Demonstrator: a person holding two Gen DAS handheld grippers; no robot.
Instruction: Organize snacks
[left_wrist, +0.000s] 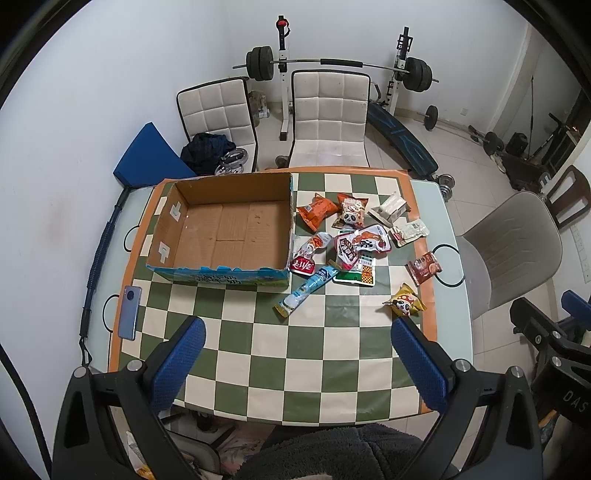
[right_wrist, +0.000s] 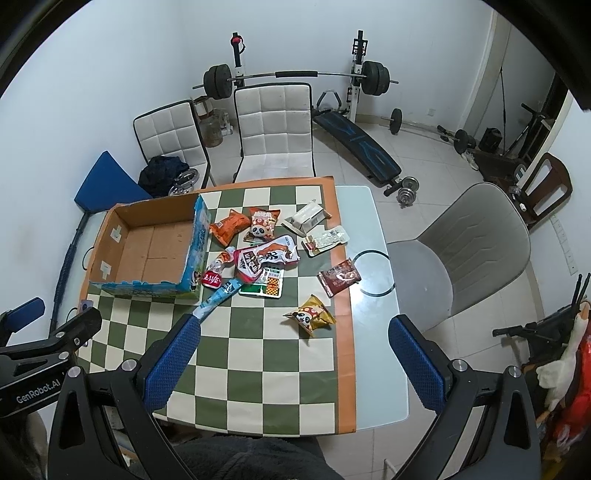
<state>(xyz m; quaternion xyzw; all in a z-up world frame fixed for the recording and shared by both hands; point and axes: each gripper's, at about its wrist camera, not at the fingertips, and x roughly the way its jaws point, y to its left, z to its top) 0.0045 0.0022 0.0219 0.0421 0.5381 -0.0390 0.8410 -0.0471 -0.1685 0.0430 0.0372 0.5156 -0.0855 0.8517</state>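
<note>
An open, empty cardboard box (left_wrist: 225, 230) (right_wrist: 147, 251) sits on the left of a checkered mat (left_wrist: 295, 354). Several snack packets lie to its right: an orange bag (left_wrist: 317, 211) (right_wrist: 229, 226), a panda bag (left_wrist: 351, 214) (right_wrist: 263, 224), a red-white pouch (left_wrist: 360, 243) (right_wrist: 264, 258), a long blue tube (left_wrist: 308, 290) (right_wrist: 218, 297), a brown packet (left_wrist: 424, 266) (right_wrist: 339, 276) and a yellow panda bag (left_wrist: 404, 301) (right_wrist: 312, 314). My left gripper (left_wrist: 297, 332) is open and empty above the mat's near side. My right gripper (right_wrist: 295, 336) is open and empty, near the yellow panda bag.
A phone (left_wrist: 128, 312) lies on the table's left edge. Two white chairs (left_wrist: 328, 118) stand behind the table, a grey chair (right_wrist: 461, 251) at its right. A barbell rack (left_wrist: 332, 70) and weights fill the back of the room.
</note>
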